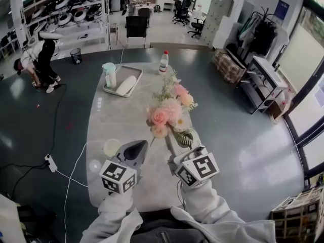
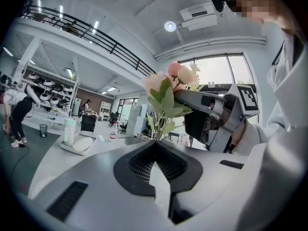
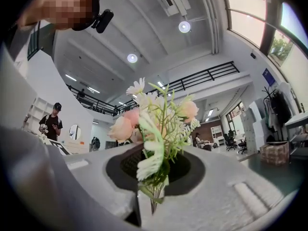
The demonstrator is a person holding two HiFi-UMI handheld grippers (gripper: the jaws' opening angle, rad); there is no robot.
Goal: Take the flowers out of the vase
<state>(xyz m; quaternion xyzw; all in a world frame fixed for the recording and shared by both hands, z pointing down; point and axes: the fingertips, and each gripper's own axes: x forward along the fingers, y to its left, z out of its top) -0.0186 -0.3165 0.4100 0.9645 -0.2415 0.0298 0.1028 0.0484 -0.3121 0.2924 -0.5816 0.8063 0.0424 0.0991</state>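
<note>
A bunch of pink and cream artificial flowers point(image 1: 169, 113) with green fern leaves hangs over the middle of the grey table point(image 1: 109, 118). My right gripper point(image 1: 178, 155) is shut on its stems near their lower end. The right gripper view shows the stems pinched between the jaws of the right gripper point(image 3: 153, 203), the flowers point(image 3: 154, 119) rising above them. My left gripper point(image 1: 137, 147) is beside it on the left, shut and holding nothing. In its own view the left gripper point(image 2: 156, 165) points at the flowers point(image 2: 166, 97). A pale round vessel point(image 1: 112, 147), perhaps the vase, stands just left of the left gripper.
A tray point(image 1: 132, 87) at the table's far end carries a green jug point(image 1: 109, 75) and a white object. A bottle with a red cap point(image 1: 163, 61) stands near the far edge. A clear cup point(image 1: 94, 165) sits at the near left. Cables cross the floor on the left.
</note>
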